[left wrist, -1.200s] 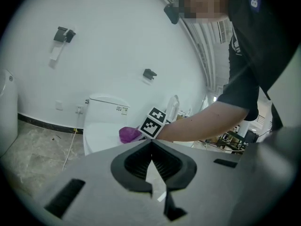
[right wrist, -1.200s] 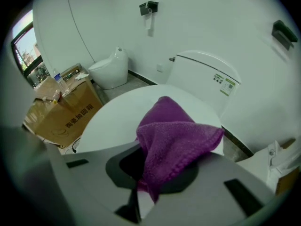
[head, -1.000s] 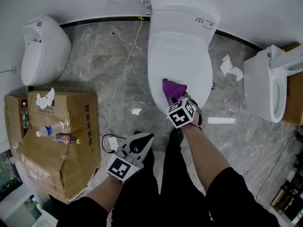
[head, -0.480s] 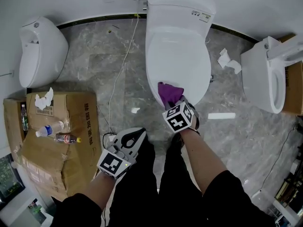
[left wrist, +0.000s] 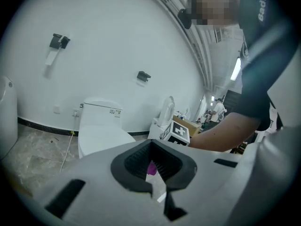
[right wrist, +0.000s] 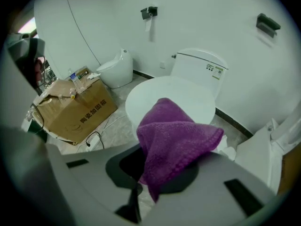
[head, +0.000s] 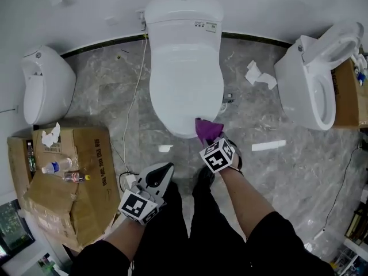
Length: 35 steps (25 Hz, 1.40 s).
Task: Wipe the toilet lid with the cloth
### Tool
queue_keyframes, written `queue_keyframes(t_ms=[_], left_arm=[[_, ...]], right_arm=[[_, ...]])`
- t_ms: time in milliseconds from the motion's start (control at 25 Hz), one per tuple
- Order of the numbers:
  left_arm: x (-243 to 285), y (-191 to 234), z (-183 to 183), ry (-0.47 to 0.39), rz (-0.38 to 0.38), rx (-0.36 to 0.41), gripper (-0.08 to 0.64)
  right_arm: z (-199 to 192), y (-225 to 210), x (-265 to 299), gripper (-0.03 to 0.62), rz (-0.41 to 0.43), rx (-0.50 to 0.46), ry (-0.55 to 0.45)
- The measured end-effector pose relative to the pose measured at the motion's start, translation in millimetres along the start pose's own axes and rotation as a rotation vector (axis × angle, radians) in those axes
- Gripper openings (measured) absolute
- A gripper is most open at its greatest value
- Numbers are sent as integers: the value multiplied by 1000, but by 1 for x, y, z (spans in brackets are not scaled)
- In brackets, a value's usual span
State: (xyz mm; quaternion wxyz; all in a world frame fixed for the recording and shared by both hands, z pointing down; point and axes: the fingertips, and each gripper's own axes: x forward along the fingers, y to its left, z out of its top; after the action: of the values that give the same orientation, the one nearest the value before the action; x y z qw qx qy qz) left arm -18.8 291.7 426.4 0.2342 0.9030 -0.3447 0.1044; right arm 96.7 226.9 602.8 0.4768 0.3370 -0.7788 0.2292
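My right gripper [head: 211, 141], pinching the cloth [head: 206, 129], has dragged to the lid's [head: 184, 79] front edge, stroke likely done; left gripper [head: 165, 168] closed, empty.

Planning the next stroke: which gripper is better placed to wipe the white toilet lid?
Right. The right gripper holds the purple terry cloth at the white toilet lid's front edge; the left gripper is shut and empty.

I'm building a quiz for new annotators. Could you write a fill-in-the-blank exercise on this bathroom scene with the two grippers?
The right gripper is shut on a ___ cloth.
The toilet lid in front of it is ___.
The left gripper is shut and holds ___.
Bottles lie on a ___ box.
Missing: purple; closed; nothing; cardboard.
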Motion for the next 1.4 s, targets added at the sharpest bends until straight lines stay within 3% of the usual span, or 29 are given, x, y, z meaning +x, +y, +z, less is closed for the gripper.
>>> queue_keyframes(t_ms=[240,480,880,1120,1400], left_arm=[[2,-50,32,-30,6,-9,12],[-27,-85,73,-54,5,-8,12],[-111,-117,133,-85,-111,53,12],[-150,-152,155,-115,-177,79,12],[-170,-188,185,-185,-161,67,12]], right_arm=[[-9,13,-82,58,48,21,-64],[8,39,-176,58,96,75,-171],[52,120,-319,58,87,263,-473],[74,163,-386,58,47,226,-632],[80,169,-450,58,56,175,-762]])
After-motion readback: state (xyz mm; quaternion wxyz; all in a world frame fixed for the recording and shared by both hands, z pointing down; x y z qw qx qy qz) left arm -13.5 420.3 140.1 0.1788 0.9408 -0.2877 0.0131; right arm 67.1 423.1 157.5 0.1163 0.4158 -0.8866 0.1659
